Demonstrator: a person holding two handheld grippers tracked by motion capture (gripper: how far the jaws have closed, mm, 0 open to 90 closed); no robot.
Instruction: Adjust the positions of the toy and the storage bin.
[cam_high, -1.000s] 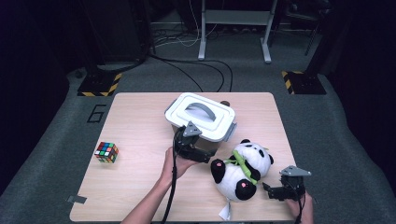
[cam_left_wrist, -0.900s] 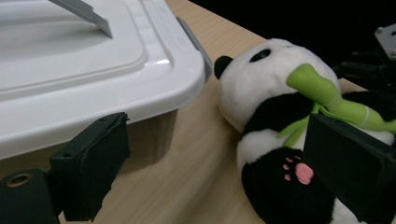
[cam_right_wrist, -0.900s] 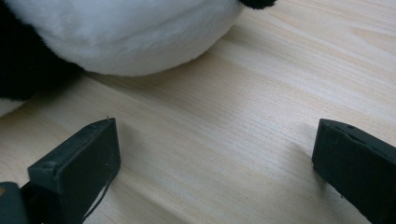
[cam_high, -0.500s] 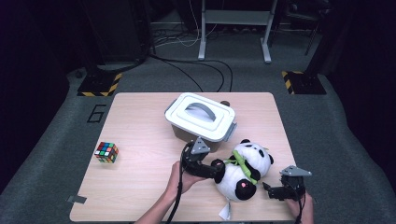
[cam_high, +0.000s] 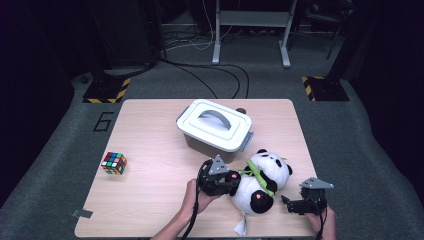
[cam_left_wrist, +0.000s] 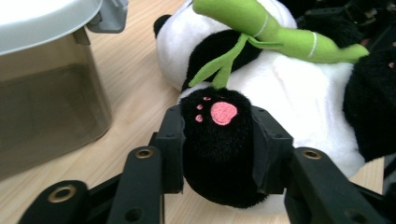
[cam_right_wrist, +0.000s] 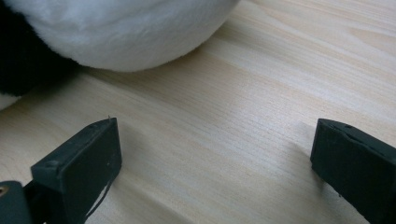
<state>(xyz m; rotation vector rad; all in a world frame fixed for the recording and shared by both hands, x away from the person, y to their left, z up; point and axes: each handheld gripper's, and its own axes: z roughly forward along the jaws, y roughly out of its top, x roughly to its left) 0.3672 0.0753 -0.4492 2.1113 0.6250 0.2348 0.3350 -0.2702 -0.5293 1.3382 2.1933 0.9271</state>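
Desk (cam_high: 150, 165) from above: panda plush (cam_high: 260, 182) lies just below the lidded box (cam_high: 215, 125). Left tool (cam_left_wrist: 217, 140) has just closed, pads pressing the panda's black paw (cam_left_wrist: 217, 144). Right tool (cam_right_wrist: 212, 158) gapes empty beside the panda.

You work under light that falls from above onto the table (cam_high: 150, 200), which reads bright and even, while the floor and everything far beyond it sink into near black. The white box lid (cam_high: 215, 125) glares a little. The plush panda (cam_high: 260, 180) casts only soft, short shadows. In your left gripper view the black paw (cam_left_wrist: 217, 140) is sharp, the box wall at left soft. In your right gripper view the wood grain stays crisp; the near jaws blur slightly.
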